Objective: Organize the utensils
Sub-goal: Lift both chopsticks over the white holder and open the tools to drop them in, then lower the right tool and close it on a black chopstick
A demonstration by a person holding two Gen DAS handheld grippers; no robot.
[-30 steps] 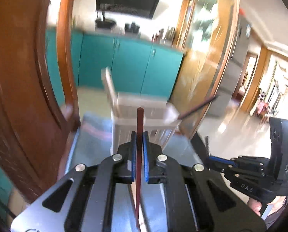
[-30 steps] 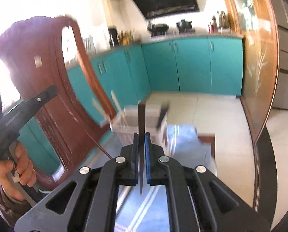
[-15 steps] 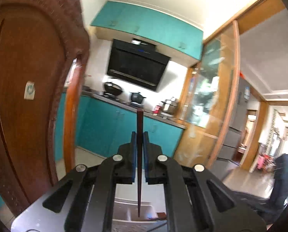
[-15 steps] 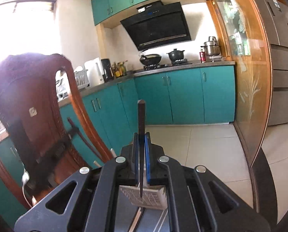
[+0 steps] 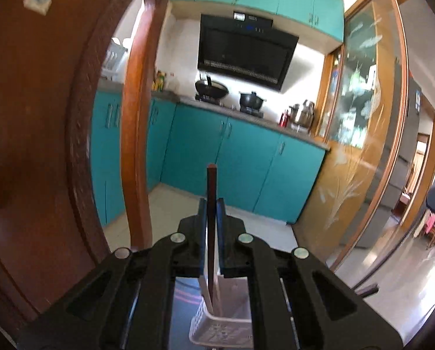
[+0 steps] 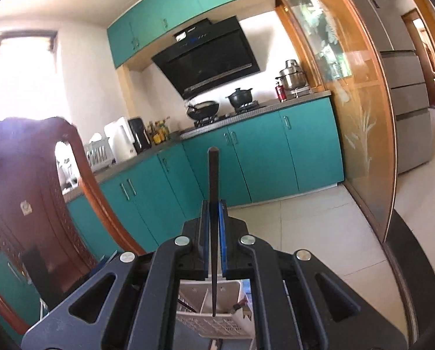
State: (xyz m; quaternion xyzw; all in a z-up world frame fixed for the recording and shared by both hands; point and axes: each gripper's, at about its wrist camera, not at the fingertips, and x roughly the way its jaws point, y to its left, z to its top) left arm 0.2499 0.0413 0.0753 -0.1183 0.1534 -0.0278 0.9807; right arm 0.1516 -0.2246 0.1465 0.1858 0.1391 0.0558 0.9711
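the left hand-held gripper [image 5: 211, 215] is clamped tight on a reddish-brown chopstick [image 5: 211, 204], which stands nearly upright between the blue pads; its square top end rises above the jaws and its thin end points down toward a white slotted utensil basket [image 5: 205, 328] seen low in the left wrist view. whether the tip is inside the basket or just above it cannot be told.

the right hand-held gripper [image 6: 214, 218] is likewise closed hard on a dark chopstick [image 6: 213, 192], held upright, with its rounded top above the jaws and its tip hanging over the same white utensil basket [image 6: 200, 325]. in the right wrist view the basket shows a divider and a few dark utensil ends already lying in its compartments.

the basket sits on a blue-grey worktop [image 5: 185, 300]. a carved wooden chair back [image 6: 27, 204] stands to the left of it. behind are teal cabinets [image 6: 246, 157], a black range hood [image 6: 208, 58] and a wok [image 6: 203, 108] on the stove.
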